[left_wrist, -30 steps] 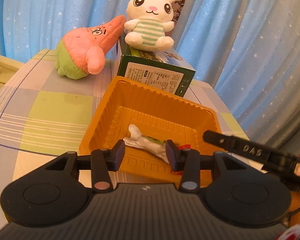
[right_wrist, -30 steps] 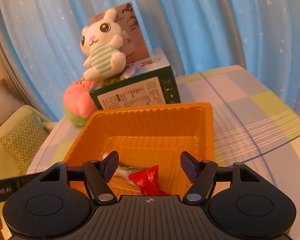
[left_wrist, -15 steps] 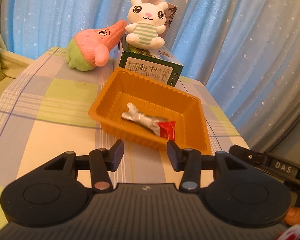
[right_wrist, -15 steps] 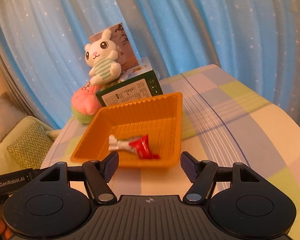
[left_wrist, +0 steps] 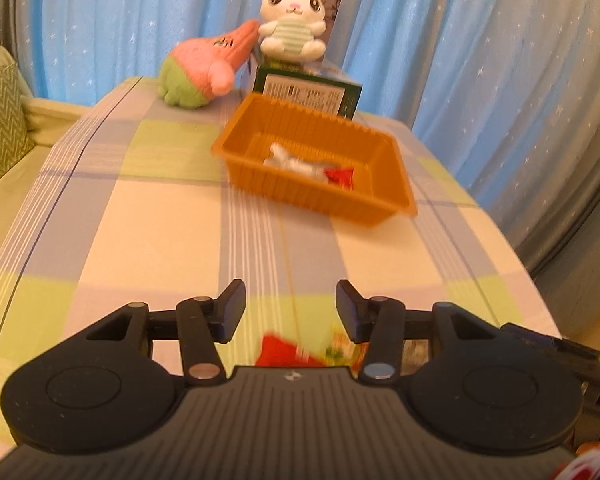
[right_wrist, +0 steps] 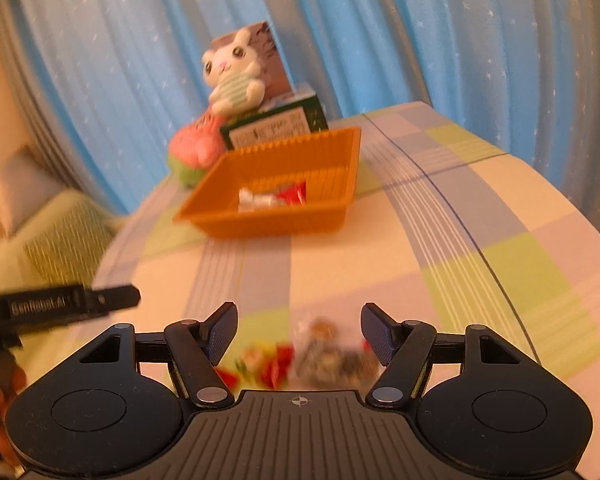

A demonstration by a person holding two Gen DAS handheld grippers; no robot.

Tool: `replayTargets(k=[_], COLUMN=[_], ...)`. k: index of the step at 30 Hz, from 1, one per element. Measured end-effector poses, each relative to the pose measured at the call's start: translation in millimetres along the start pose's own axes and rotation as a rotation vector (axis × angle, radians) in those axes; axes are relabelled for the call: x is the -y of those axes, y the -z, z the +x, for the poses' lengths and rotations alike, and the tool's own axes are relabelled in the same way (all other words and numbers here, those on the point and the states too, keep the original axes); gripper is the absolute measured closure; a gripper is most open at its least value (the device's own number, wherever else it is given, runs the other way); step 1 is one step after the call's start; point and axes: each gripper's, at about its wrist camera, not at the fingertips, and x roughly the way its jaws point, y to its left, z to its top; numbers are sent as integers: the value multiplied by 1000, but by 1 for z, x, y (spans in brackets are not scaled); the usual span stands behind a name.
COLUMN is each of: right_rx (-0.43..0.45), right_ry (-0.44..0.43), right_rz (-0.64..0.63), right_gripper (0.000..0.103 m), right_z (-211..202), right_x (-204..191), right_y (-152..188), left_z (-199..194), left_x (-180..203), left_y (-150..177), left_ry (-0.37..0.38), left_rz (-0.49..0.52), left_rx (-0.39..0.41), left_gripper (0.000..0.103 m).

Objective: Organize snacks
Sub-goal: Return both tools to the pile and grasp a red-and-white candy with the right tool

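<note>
Blue star-dotted curtains [left_wrist: 480,60] hang behind a table spread with a checked cloth [left_wrist: 148,232] in pale yellow, green and lilac. Over its near end the left gripper [left_wrist: 290,304] hangs with its jaws opening and nothing between the pads; a red snack packet [left_wrist: 278,354] lies on the cloth just below and between them, with a smaller bright wrapper [left_wrist: 338,352] beside it, both blurred. The right gripper [right_wrist: 298,330] stands spread wide and empty above a loose cluster of wrapped snacks [right_wrist: 328,354] at the same near edge, some red, some clear with dark contents. Farther out, well apart from both tools, an orange tray [left_wrist: 260,184] sits mid-table and already holds a silvery-white packet [left_wrist: 288,160] and a small red one [left_wrist: 340,176]. Behind the tray a green box [left_wrist: 340,96] carries a white bunny plush [left_wrist: 292,28], and a pink-and-green plush [left_wrist: 204,72] leans beside it. By the look of it the sorting is partly done: two snacks are in the tray, several wait on the cloth, and each gripper seems poised to pick up the next.
</note>
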Motion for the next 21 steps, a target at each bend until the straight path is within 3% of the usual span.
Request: replayTargets(k=[8, 21], right_rx=[-71, -102], right_ry=[-5, -2], right_rz=[-48, -44], right_gripper=[35, 35], right_z=[-9, -15], right_x=[-8, -25], right_y=[48, 61], left_z=[-15, -38], left_x=[-6, -17], left_y=[40, 64], left_ry=[-52, -123], left_rz=[11, 9], left_rx=[-36, -54], left_gripper=[57, 54])
